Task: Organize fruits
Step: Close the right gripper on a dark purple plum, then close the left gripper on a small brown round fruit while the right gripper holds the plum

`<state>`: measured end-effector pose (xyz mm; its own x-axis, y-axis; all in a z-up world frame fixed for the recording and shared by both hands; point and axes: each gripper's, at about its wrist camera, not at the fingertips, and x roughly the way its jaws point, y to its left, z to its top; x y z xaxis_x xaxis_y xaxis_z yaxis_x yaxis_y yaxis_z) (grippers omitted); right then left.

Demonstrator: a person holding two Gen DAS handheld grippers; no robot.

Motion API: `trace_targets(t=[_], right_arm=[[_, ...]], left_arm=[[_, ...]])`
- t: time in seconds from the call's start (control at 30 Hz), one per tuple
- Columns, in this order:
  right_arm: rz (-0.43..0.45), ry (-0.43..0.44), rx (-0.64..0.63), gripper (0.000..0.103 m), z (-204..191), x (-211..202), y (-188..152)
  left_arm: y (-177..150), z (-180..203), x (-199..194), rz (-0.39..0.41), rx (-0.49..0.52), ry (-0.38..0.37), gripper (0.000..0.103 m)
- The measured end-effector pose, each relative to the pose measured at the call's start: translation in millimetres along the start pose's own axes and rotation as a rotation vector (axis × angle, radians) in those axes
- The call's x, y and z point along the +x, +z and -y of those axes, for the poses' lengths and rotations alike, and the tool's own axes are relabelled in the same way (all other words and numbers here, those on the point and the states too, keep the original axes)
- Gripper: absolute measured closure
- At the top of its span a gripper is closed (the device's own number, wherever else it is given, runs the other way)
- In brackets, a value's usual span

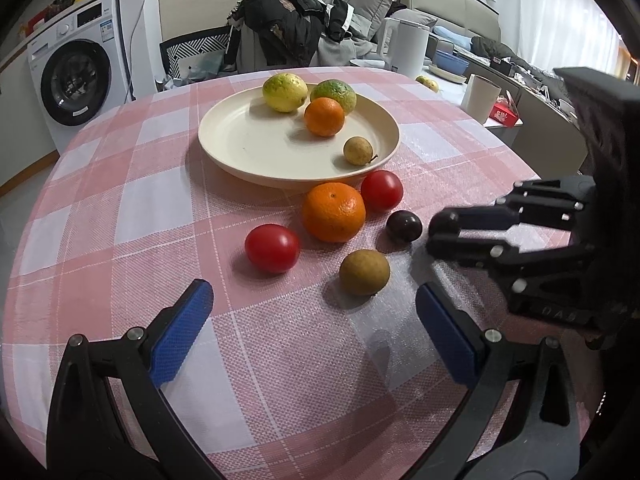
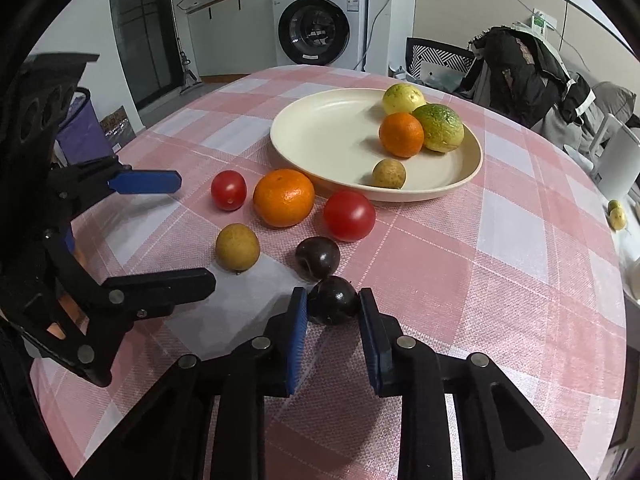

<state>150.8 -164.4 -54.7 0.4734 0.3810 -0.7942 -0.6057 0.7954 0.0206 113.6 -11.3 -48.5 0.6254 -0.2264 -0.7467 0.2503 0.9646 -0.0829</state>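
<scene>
Held dark plum (image 2: 334, 300) in left-wrist view hidden behind right tongs (image 1: 440, 236)

A lived-in home: a washing machine (image 2: 314, 32) stands under a counter with a tap, clothes (image 1: 280, 24) pile on a chair, and a cushioned sofa (image 1: 452, 16) lines the wall.

Very little lettering can be read. On the black body of the right gripper (image 1: 436, 236), at about four o'clock in the left wrist view, embossed characters look like "DAS", though the moulding is faint. The washing machine (image 2: 316, 24) at twelve o'clock in the right wrist view carries a blue sticker and a brand mark on its panel, both too small to read. A red box (image 1: 505, 114) at two o'clock bears unreadable print.
</scene>
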Motion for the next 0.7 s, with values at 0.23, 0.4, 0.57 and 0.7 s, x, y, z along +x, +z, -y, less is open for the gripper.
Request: trace_targets(t=[0.23, 0.4, 0.57, 0.7], right_arm=[[0.101, 0.010, 0.053, 0.077, 9, -23, 8], [0.110, 0.009, 0.067, 0.077, 11, -26, 8], [0.109, 0.010, 0.070, 0.077, 12, -25, 8], [0.105, 0.010, 0.069, 0.077, 12, -25, 7]], left_arm=[[1, 3, 0, 0.000, 0.004, -0.032, 0.022], [1, 9, 6, -0.019, 0.014, -0.073, 0.039], [2, 17, 11, -0.036, 0.041, -0.103, 0.055], [3, 19, 15, -0.053, 0.044, -0.104, 0.066]])
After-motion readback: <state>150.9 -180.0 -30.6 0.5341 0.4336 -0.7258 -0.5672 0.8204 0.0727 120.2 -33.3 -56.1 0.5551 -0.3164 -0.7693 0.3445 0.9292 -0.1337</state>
